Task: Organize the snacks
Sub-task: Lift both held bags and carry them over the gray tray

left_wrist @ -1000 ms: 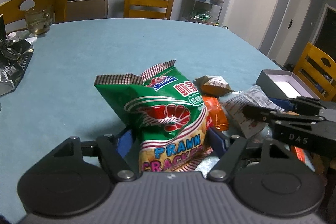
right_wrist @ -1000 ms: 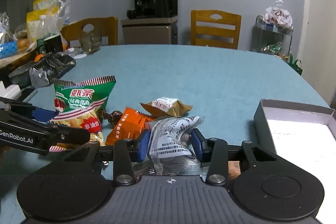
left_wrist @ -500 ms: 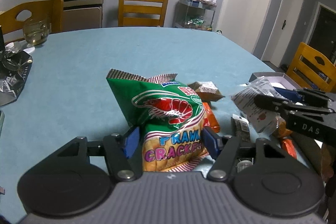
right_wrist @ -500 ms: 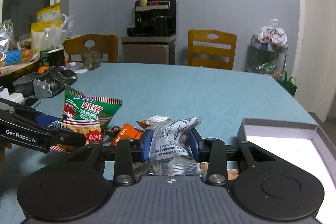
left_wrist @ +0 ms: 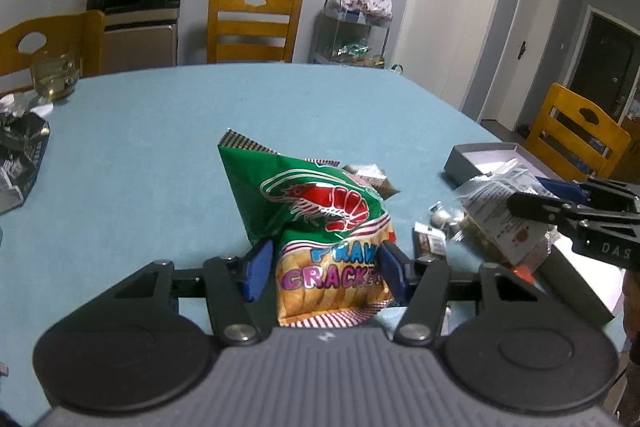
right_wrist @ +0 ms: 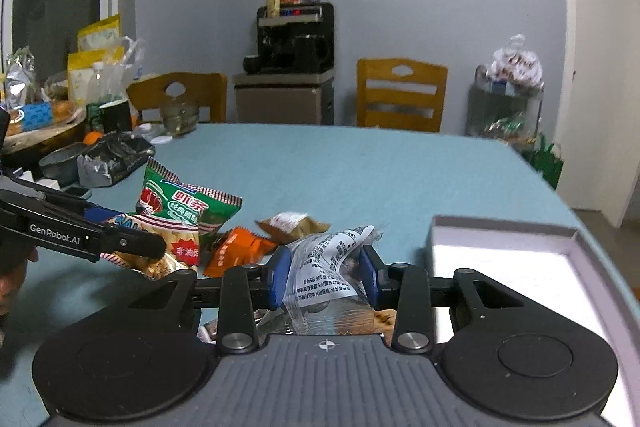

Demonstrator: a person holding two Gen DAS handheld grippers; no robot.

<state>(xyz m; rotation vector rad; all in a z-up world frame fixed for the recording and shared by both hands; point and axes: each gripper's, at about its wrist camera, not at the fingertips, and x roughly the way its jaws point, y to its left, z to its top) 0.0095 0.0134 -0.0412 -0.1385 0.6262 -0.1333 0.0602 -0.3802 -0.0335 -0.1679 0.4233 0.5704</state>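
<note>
Between the blue pads of the left tongs (left_wrist: 326,267) a green bag of prawn crackers (left_wrist: 320,223) is clamped by its lower part and held above the blue surface (left_wrist: 160,131), its striped top edge tilted away from the camera. The right tongs (right_wrist: 325,277) are closed on a clear packet with black print (right_wrist: 332,267), which is also off the surface. Under and behind the two packets several small snacks lie close together: an orange sachet (right_wrist: 236,251) and a brown packet with a white label (right_wrist: 292,225). To the right of them stands a grey box (right_wrist: 504,227), open, with a white inside. On the far left side of the surface lies a crumpled silver-black bag (right_wrist: 112,163).
</note>
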